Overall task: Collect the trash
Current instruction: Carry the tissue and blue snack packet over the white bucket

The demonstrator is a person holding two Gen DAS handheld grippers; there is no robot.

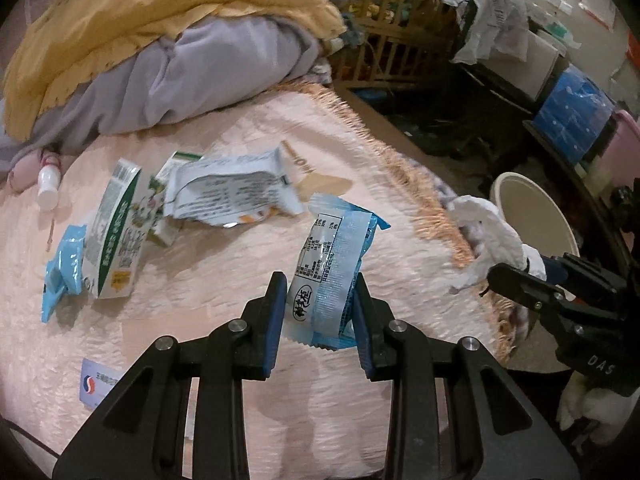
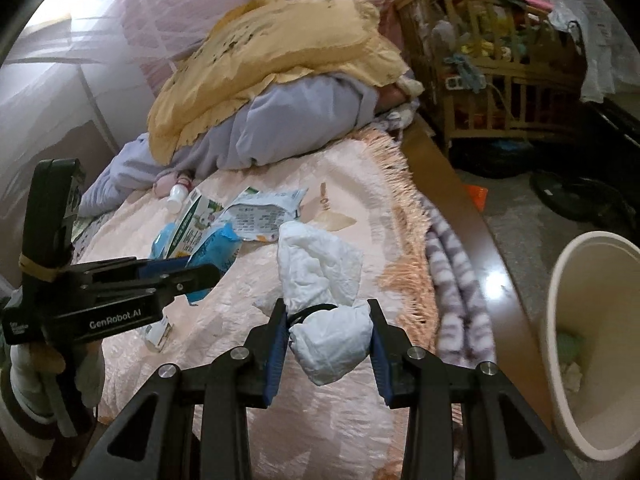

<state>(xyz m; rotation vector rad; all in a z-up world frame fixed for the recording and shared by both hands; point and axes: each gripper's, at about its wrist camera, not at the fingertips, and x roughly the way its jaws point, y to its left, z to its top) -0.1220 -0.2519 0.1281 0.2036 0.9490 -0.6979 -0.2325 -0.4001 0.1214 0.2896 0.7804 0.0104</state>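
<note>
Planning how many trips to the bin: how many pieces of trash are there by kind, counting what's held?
Blue wrappers: 2
White torn bag: 1
Cartons: 2
White wad: 1
Small bottle: 1
Total: 7

The left claw's black body reads "GenRobot.AI" in white. The right claw's body shows the letters "DAS". The blue wrapper carries a nutrition table and large Chinese characters, too small to read; the carton's print is also illegible.
</note>
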